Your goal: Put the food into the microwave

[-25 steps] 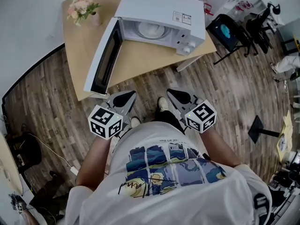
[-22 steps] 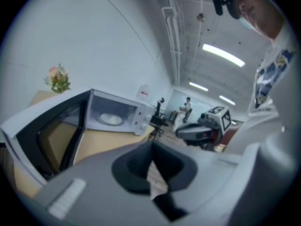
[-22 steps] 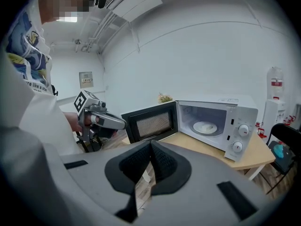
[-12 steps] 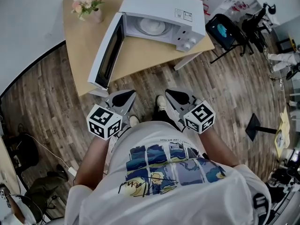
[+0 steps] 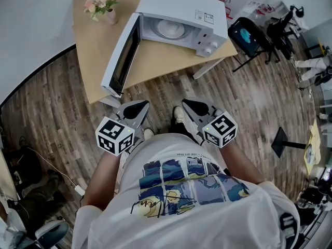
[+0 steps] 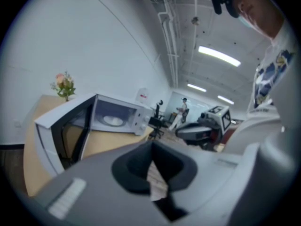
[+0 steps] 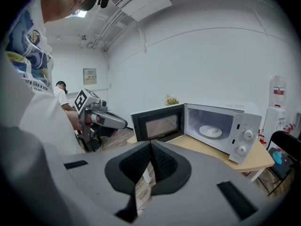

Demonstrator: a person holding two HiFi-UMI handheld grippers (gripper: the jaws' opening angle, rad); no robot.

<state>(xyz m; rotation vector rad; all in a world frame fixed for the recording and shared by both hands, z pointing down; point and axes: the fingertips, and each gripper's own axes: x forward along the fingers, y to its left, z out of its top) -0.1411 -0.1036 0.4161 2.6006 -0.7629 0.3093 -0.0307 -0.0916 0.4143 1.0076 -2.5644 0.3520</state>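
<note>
A white microwave (image 5: 179, 19) stands on a light wooden table (image 5: 155, 61), its door (image 5: 122, 56) swung open to the left. Inside it lies a white round plate (image 5: 171, 29); whether food is on it I cannot tell. My left gripper (image 5: 140, 106) and right gripper (image 5: 194, 106) hang side by side in front of the person's body, over the floor, short of the table. Both are shut with nothing in them. In the left gripper view the left gripper (image 6: 151, 146) points at the microwave (image 6: 117, 119). The right gripper (image 7: 150, 146) faces the microwave (image 7: 221, 128) too.
A vase of pink flowers (image 5: 101, 5) stands on the table's far left corner. A black chair (image 5: 248, 36) with something blue on it is right of the table, and a black stand base (image 5: 288, 141) sits on the wooden floor. Cables and bags (image 5: 31, 175) lie at the left.
The table and microwave have shifted a little to the right in the head view as the person moves. Both grippers stay shut in the same pose before the body.
</note>
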